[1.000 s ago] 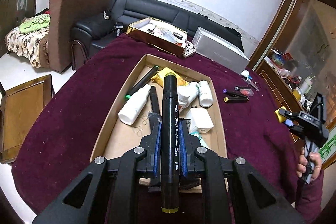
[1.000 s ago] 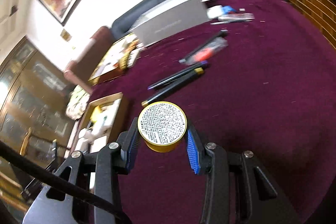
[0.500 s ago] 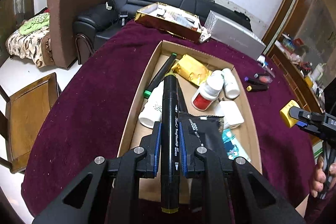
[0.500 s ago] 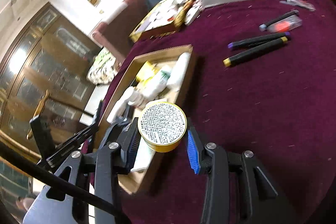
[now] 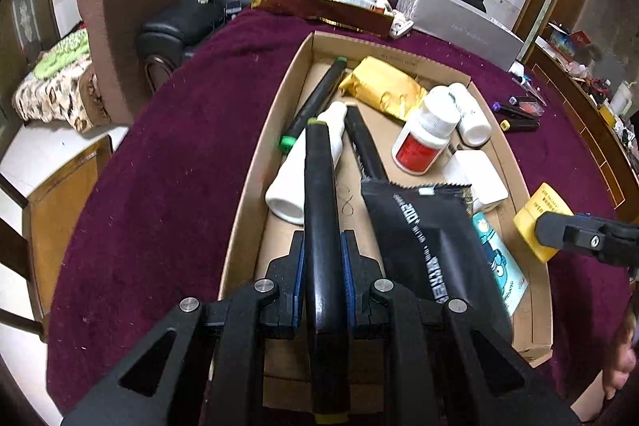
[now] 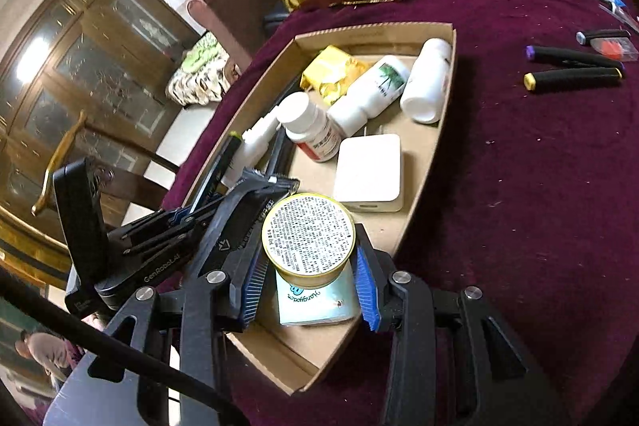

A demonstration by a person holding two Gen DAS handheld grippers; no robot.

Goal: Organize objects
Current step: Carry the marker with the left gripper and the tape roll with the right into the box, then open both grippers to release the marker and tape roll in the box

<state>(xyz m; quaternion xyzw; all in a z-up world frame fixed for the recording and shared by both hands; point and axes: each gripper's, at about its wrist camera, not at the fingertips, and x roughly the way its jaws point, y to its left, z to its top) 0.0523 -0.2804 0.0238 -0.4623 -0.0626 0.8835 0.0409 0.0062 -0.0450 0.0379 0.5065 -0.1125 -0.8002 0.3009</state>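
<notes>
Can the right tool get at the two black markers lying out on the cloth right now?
Probably not yet. The right tool is shut on the yellow tin over the cardboard box, so it is occupied. The markers themselves lie uncovered on the cloth, beside the box, nothing on them.

Maroon tablecloth [image 6: 519, 186], brown cardboard box [image 5: 255, 194], black marker [image 5: 319, 210], yellow tin [image 6: 307, 242], gold packet [image 5: 383, 86]

"GenRobot.AI" in white on the black body of the left gripper [image 6: 191, 214]; pale lettering including "200" on the black sachet [image 5: 423, 226] in the cardboard tray [image 5: 255, 170]; dense unreadable small print on the yellow tin's [image 6: 308, 233] lid.
</notes>
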